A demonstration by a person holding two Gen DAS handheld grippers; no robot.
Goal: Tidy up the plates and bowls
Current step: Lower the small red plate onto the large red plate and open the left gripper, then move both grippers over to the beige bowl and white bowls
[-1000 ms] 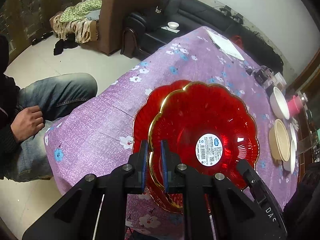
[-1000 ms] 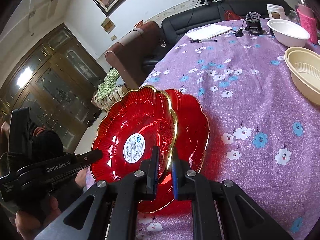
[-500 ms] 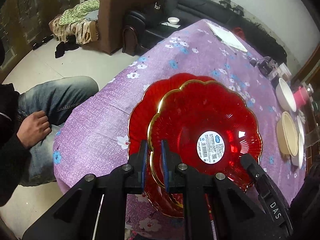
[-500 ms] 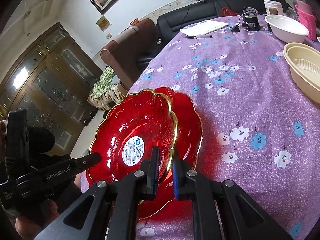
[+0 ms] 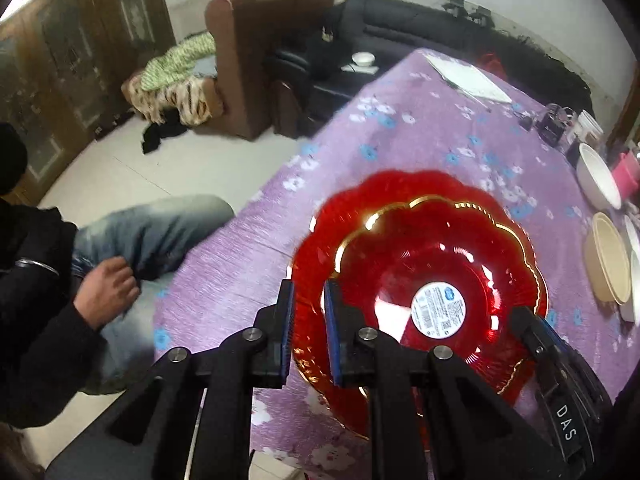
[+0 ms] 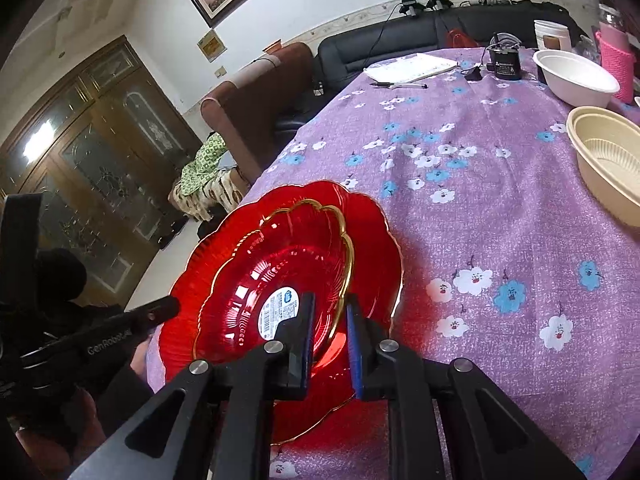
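A small red scalloped plate (image 5: 436, 280) (image 6: 280, 264) with a gold rim and a white label lies nested in a larger red plate (image 5: 384, 188) (image 6: 372, 232) on the purple flowered tablecloth (image 6: 480, 200). My left gripper (image 5: 308, 286) stands at the small plate's left edge with a narrow gap between its pads, and the large plate shows through that gap. My right gripper (image 6: 328, 298) is at the opposite edge. Its jaws are opening, the gold rim runs between them, and the pads no longer press it. Each gripper's finger shows in the other view.
Stacked beige bowls (image 6: 608, 160), a white bowl (image 6: 576, 76) and a pink cup (image 6: 614, 52) stand at the table's right side. A notebook (image 6: 412, 68) and a black device (image 6: 506, 64) lie at the far end. A seated person's knee (image 5: 152, 232) is beside the table's left edge.
The small plate has sunk from a tilted hold above the large plate to lie nested in it. Both pairs of jaws stand slightly wider. The left view has swung and rolled a little.
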